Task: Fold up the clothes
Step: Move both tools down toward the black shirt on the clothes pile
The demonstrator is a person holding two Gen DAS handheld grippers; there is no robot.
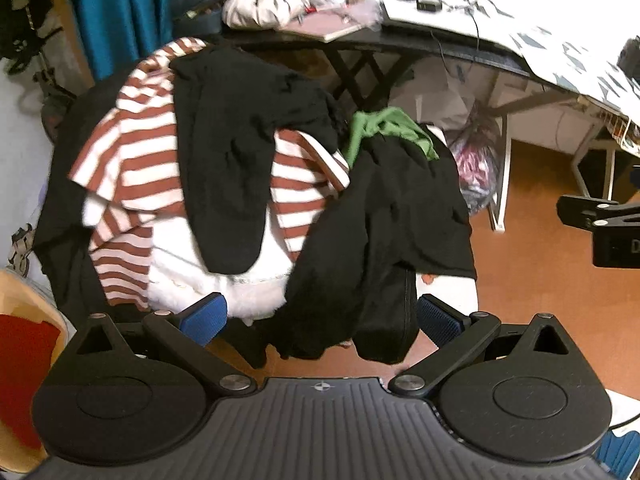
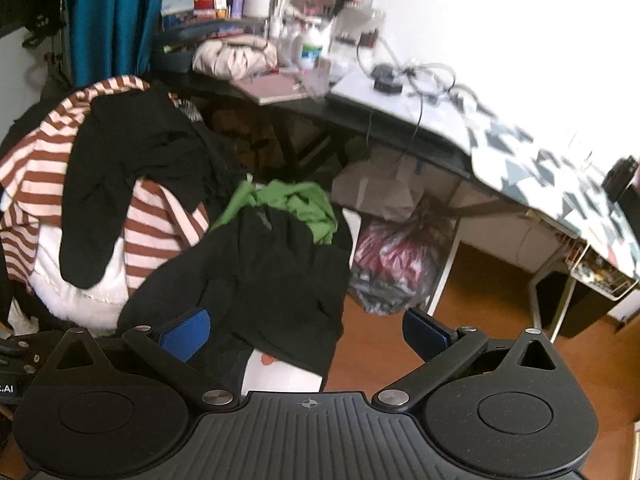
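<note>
A heap of clothes hangs over a chair: a red-and-white striped shirt [image 1: 132, 152] [image 2: 36, 168], a black garment [image 1: 232, 128] [image 2: 120, 168] draped across it, another black garment [image 1: 392, 208] [image 2: 272, 280] hanging low at the front, a green piece [image 1: 388, 128] [image 2: 292, 204] on top and a white fluffy item [image 1: 200, 276] [image 2: 72, 292] underneath. My left gripper [image 1: 322, 322] is open just in front of the hanging black garment, holding nothing. My right gripper [image 2: 306, 334] is open too, near the lower edge of that black garment, empty.
A cluttered black desk [image 2: 320, 116] with cosmetics, cables and a patterned cloth [image 2: 540, 168] stands behind and to the right. A plastic bag [image 2: 392, 268] lies under it on the orange floor [image 1: 540, 280]. A teal curtain [image 1: 120, 12] hangs at the back left.
</note>
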